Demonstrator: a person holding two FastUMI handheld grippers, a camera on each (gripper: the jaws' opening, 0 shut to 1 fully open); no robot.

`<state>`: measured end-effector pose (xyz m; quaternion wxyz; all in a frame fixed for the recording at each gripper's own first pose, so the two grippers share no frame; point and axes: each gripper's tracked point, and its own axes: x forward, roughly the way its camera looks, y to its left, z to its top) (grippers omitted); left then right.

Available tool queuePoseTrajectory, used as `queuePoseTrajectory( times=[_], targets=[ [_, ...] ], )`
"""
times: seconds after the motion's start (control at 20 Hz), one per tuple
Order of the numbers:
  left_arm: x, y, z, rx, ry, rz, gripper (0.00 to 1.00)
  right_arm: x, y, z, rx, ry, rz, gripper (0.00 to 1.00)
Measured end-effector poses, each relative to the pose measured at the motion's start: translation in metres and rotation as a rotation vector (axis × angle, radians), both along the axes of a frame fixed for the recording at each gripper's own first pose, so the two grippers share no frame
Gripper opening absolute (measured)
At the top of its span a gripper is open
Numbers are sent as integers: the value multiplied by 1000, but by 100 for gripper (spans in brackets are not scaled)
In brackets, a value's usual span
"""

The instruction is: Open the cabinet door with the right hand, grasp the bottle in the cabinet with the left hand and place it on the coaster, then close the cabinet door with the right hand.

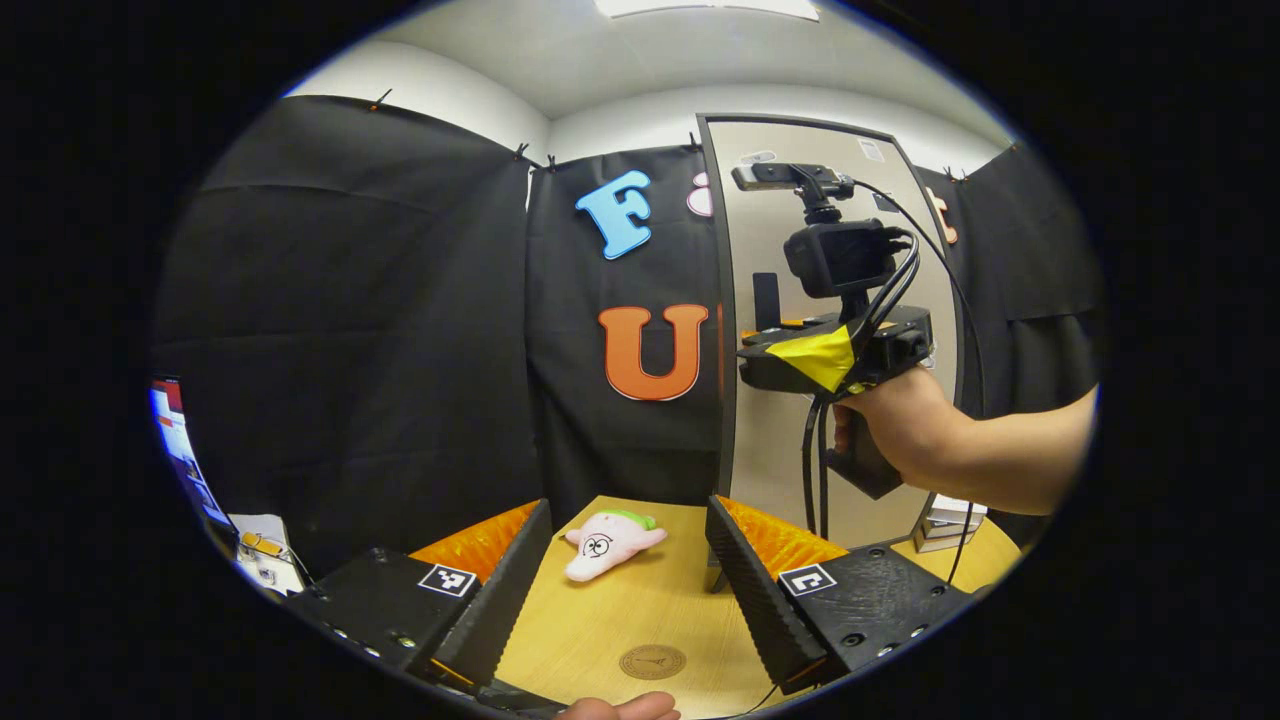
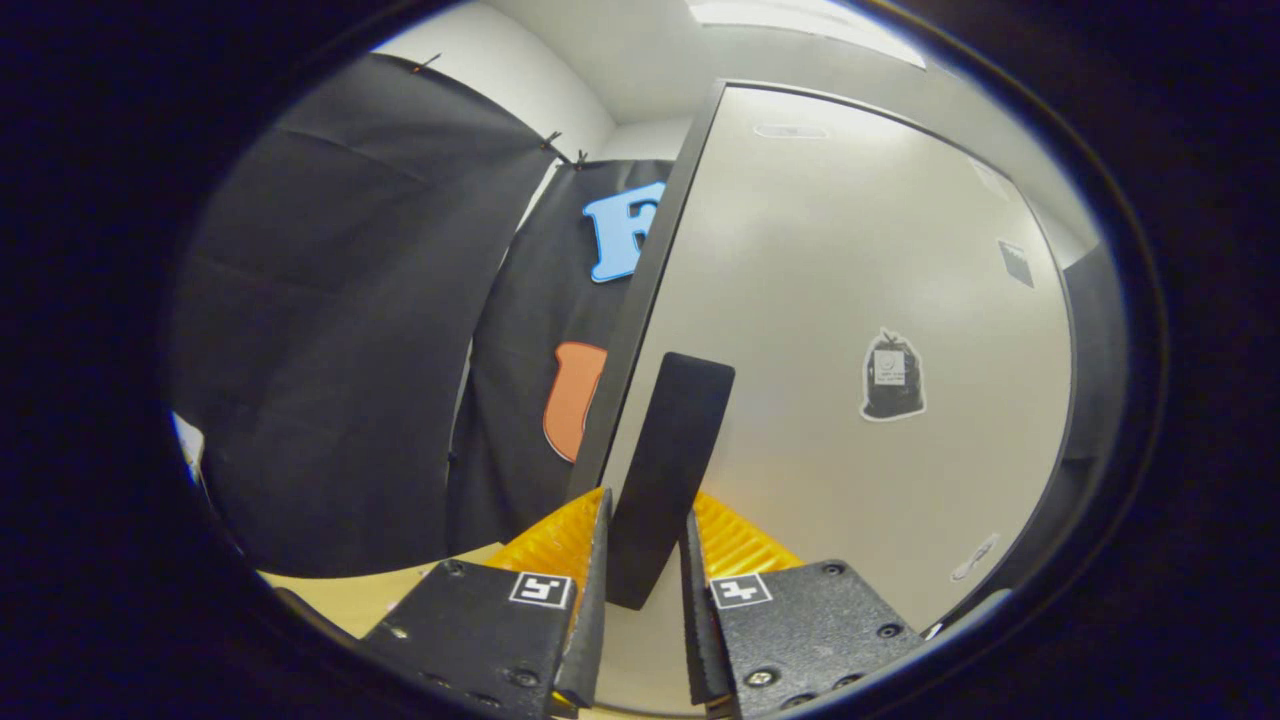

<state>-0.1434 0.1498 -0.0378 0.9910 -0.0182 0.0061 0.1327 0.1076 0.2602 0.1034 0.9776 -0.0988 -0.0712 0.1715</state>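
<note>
Cabinet door (image 2: 850,330) stood shut and upright, a pale flat panel in a dark frame, filling the right gripper view from twelve to four o'clock. Its dark handle (image 2: 668,470), a stiff upright bar proud of the panel, sat between the fingers of the right gripper (image 2: 642,600), which were drawn in close on either side of it; whether both pressed on it I could not quite tell, though it looked like a pinch. The door would likely swing lightly on its hinge, and the handle's lower end was the sensible hold.

From the left gripper view, the hand (image 1: 905,425) on that tool was at three o'clock against the door. The left gripper (image 1: 628,590) hung spread wide over the wooden table (image 1: 600,630), holding nothing. Between its fingers lay a small round coaster (image 1: 652,661) at six o'clock, and beyond it a pink plush toy (image 1: 608,542). The bottle was hidden behind the closed door, so its weight and slipperiness were anyone's guess.
</note>
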Motion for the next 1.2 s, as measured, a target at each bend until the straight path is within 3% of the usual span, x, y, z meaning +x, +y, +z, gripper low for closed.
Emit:
queuePoseTrajectory(
  times=[0.35,0.6,0.75,1.2],
  targets=[
    [0,15,1,-14,-27,-60,94,-24,-4,-2,47,82,43,25],
    [-2,18,-6,-25,-37,-91,94,-65,-12,-2,53,134,83,23],
    [3,21,-10,-48,-47,-114,95,-94,-25,-1,127,175,79,23],
    [42,-1,2,-18,-43,-129,95,-162,-89,-9,92,191,151,20]
  ],
)
